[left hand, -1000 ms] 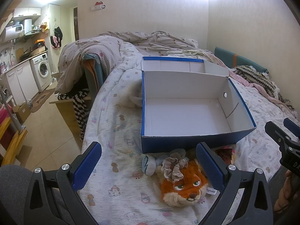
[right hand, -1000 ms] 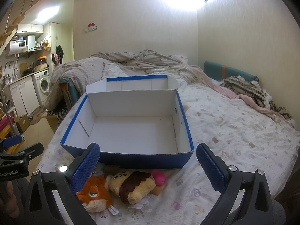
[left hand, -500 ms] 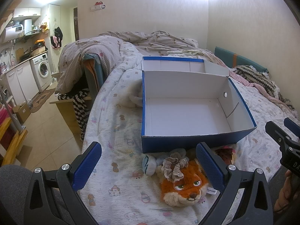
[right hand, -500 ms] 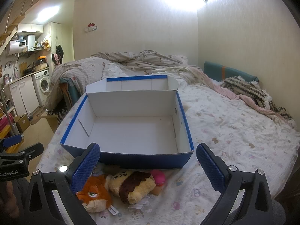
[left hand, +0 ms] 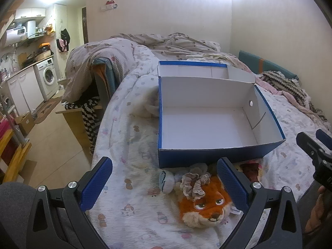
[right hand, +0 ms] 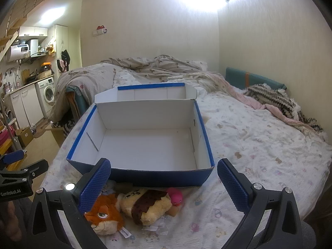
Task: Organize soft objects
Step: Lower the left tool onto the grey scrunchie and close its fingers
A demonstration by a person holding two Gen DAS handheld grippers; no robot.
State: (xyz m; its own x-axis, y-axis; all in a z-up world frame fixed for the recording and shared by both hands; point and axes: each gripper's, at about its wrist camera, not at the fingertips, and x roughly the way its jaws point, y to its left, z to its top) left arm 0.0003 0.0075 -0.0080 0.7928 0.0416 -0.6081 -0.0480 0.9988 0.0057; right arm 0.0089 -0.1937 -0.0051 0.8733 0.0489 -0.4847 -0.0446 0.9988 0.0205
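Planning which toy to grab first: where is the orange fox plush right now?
The orange fox plush lies on the bedsheet just in front of the blue box; in the right wrist view it sits left of the tan-and-brown plush.

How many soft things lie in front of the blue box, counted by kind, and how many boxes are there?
Plush toys: 2, the orange fox and the beige toy with a brown patch
Frilly scrunchies: 1
Pink duck toys: 1
Pale blue-white soft items: 1
Boxes: 1, the blue box, nothing inside
Total: 6
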